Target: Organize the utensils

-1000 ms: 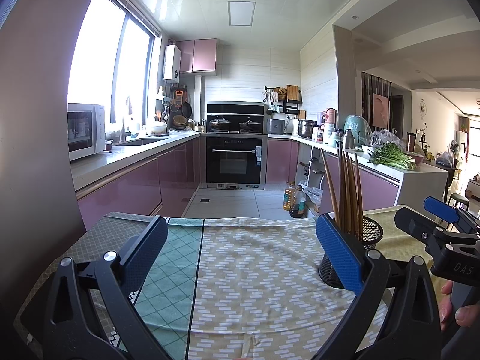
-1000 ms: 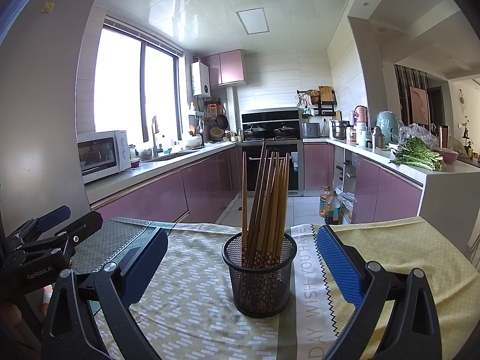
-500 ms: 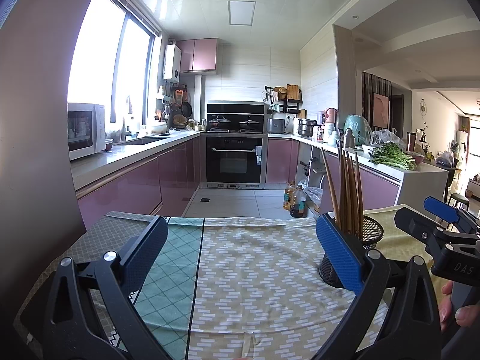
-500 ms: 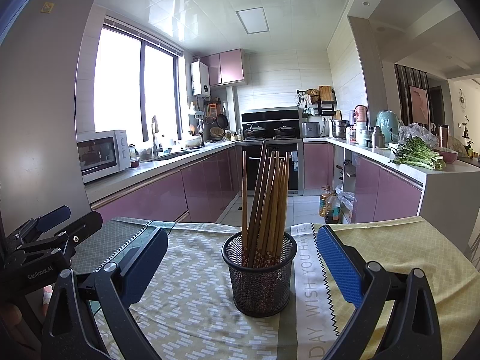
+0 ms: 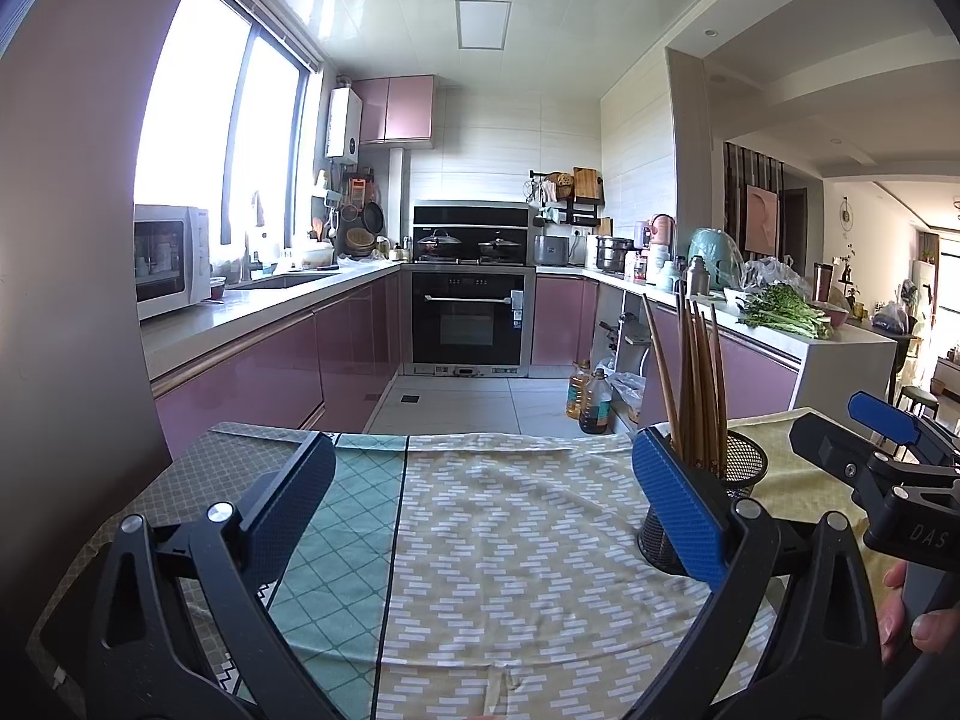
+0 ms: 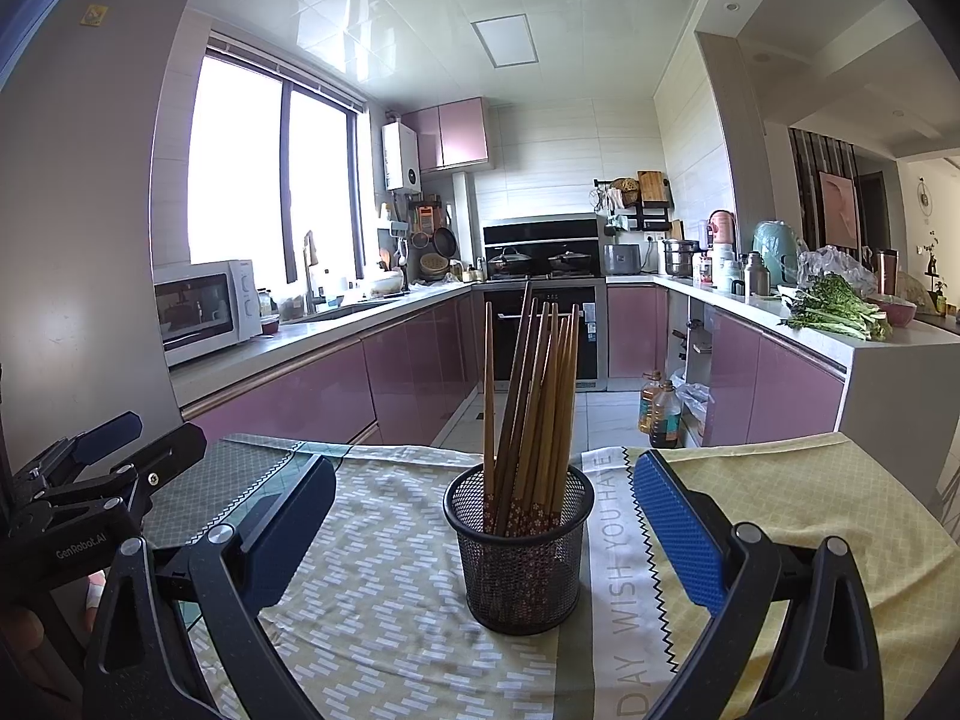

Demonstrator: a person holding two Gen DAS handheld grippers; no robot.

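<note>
A black mesh holder (image 6: pixel 519 546) stands upright on the cloth-covered table (image 6: pixel 372 618), filled with several brown wooden chopsticks (image 6: pixel 534 396). My right gripper (image 6: pixel 483 522) is open and empty, its blue pads either side of the holder and nearer than it. In the left wrist view the holder (image 5: pixel 744 468) is at the right, partly hidden behind the right pad. My left gripper (image 5: pixel 480 498) is open and empty over bare cloth, left of the holder. The right gripper's body (image 5: pixel 888 468) shows at the far right there.
The table carries patterned cloths: green check (image 5: pixel 336 576), white-dash (image 5: pixel 510 540) and yellow (image 6: pixel 810 504). Beyond the far edge is the kitchen floor with oil bottles (image 5: pixel 591 399), purple cabinets (image 5: pixel 270 372) and an oven (image 5: pixel 471 324).
</note>
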